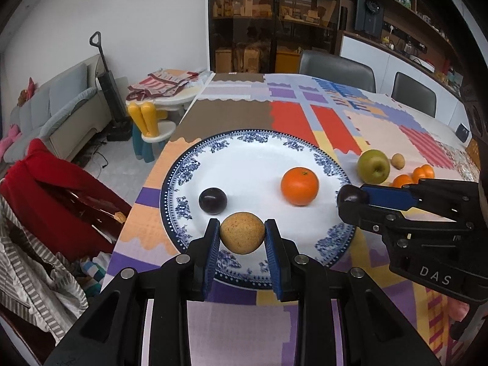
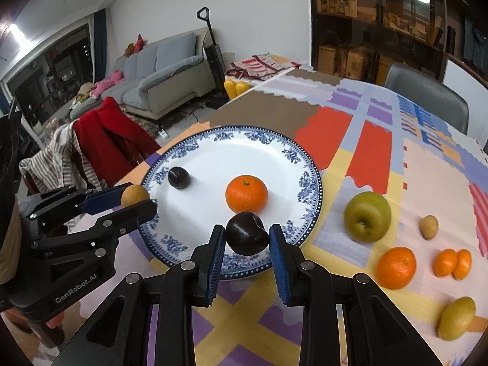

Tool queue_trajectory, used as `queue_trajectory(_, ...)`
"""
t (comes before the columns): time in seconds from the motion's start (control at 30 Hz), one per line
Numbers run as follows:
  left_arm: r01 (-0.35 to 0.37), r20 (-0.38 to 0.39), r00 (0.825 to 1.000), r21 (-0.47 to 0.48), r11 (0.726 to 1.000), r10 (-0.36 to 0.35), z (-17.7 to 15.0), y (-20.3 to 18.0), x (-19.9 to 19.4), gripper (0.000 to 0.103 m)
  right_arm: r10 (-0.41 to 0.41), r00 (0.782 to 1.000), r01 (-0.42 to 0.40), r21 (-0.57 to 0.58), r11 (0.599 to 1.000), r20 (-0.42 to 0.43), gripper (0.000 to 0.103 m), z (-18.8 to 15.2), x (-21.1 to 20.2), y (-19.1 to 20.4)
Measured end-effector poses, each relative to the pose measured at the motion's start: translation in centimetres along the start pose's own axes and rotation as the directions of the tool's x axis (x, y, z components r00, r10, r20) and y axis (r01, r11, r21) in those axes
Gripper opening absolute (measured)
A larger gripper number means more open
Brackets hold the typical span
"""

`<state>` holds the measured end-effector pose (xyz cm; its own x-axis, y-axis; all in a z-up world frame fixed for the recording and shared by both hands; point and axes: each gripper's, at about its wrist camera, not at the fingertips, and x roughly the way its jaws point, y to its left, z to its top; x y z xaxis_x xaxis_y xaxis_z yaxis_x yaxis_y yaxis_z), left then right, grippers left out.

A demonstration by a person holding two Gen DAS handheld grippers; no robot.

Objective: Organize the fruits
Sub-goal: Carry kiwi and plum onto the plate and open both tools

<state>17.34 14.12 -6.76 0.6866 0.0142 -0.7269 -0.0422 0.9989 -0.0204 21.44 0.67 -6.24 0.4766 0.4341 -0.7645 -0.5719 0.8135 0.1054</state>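
A blue-patterned white plate [image 1: 253, 152] [image 2: 219, 152] lies on the patchwork tablecloth. On it sit an orange [image 1: 299, 186] [image 2: 246, 193] and a dark plum [image 1: 213, 200] [image 2: 178, 177]. My left gripper [image 1: 242, 236] [image 2: 137, 202] is shut on a round tan fruit [image 1: 242, 237] [image 2: 134, 194] over the plate's near rim. My right gripper [image 2: 247, 238] [image 1: 350, 199] is shut on a second dark plum [image 2: 247, 233] [image 1: 350, 196] over the plate's right rim.
Right of the plate on the cloth lie a green apple [image 2: 367, 216] [image 1: 373, 166], a small brown fruit [image 2: 428, 227], an orange [image 2: 396, 267], two small mandarins [image 2: 453, 263] and a yellow-green fruit [image 2: 456, 317]. A chair with a red garment [image 1: 58, 195] stands left of the table.
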Motion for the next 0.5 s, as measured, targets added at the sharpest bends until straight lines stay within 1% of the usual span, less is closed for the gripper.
queue_trajectory(0.2, 0.013, -0.031, 0.999, 0.008, 1.000, -0.013, 0.1, 0.2, 1.7, 0.029, 0.005, 1.000, -0.005, 0.003, 1.000, -0.023, 0.031, 0.2, 1.5, -0.3)
queue_trajectory(0.4, 0.024, -0.043, 0.999, -0.006, 1.000, -0.024, 0.1, 0.3, 2.4, 0.029, 0.009, 0.999, -0.009, 0.000, 1.000, -0.033, 0.031, 0.3, 2.2, -0.2)
queue_trajectory(0.43, 0.023, -0.044, 0.999, -0.008, 1.000, -0.023, 0.1, 0.3, 2.4, 0.030, 0.008, 0.999, -0.008, -0.001, 1.000, -0.033, 0.031, 0.3, 2.3, -0.2)
queue_trajectory(0.5, 0.013, -0.042, 0.999, -0.009, 1.000, -0.013, 0.2, 0.3, 2.3, 0.038, 0.005, 1.000, -0.005, -0.004, 1.000, -0.026, 0.031, 0.2, 2.2, -0.1)
